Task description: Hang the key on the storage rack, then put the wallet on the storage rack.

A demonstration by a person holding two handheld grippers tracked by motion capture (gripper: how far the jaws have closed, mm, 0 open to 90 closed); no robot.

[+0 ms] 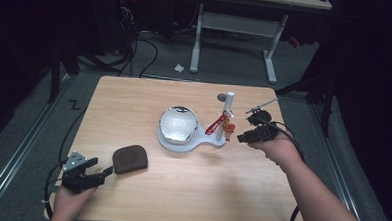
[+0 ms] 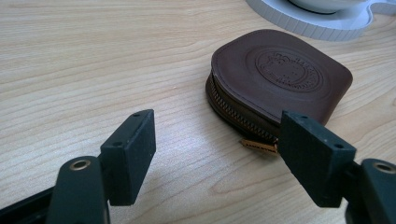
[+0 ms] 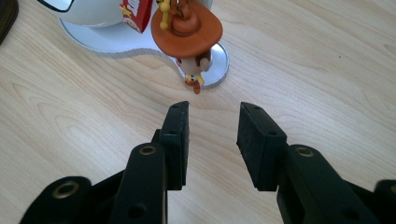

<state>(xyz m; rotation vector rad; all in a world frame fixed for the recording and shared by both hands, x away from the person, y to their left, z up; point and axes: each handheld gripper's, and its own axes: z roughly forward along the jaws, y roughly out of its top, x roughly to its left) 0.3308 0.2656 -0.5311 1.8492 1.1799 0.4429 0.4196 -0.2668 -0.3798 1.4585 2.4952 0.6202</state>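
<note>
A brown leather zip pouch lies flat near the table's front left. My left gripper stands open just left of it. In the left gripper view the pouch lies ahead and to the right, and the right jaw of the gripper covers part of its zip end. A white stand carries a shiny dome and an upright post, from which a red and orange charm hangs. My right gripper is open beside the post. The charm hangs ahead of the open right gripper, apart from it.
A small grey disc lies on the table behind the post. Beyond the far edge stands a white-legged desk, with cables on the floor. Bare wood stretches between the two grippers at the front.
</note>
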